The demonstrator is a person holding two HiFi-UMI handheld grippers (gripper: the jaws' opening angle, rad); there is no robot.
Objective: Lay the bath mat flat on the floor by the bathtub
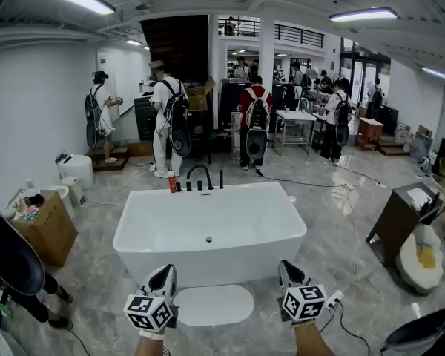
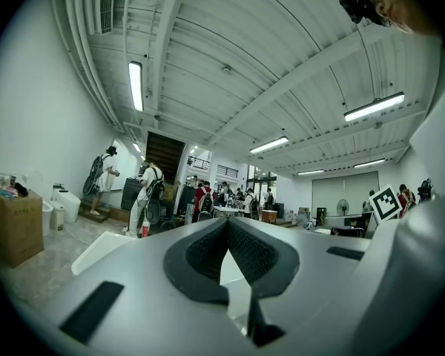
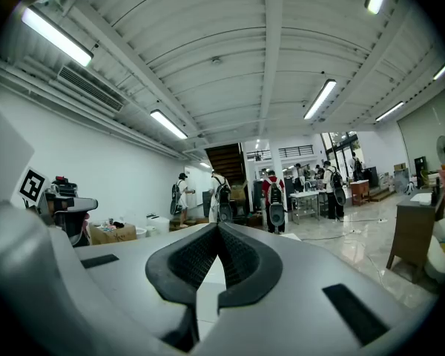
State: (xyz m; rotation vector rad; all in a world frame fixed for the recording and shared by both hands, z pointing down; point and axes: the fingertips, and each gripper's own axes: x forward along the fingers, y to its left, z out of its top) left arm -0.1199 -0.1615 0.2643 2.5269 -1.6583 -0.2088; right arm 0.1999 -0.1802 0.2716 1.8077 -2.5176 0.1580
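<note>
A white oval bath mat (image 1: 211, 304) lies flat on the marble floor, right against the near side of the white bathtub (image 1: 127, 232). My left gripper (image 1: 164, 274) is held above the mat's left end and my right gripper (image 1: 287, 270) above the floor just right of it. Both point toward the tub and neither touches the mat. In the left gripper view the left gripper (image 2: 227, 222) has its black pads meeting at the tip with nothing between them. The right gripper (image 3: 217, 228) looks the same in its own view.
A black faucet (image 1: 200, 175) and a red bottle (image 1: 172, 184) stand at the tub's far rim. A cardboard box (image 1: 50, 228) and toilet (image 1: 76, 170) are at left, a dark cabinet (image 1: 395, 222) at right. A cable (image 1: 343, 314) crosses the floor. Several people (image 1: 255, 121) stand beyond.
</note>
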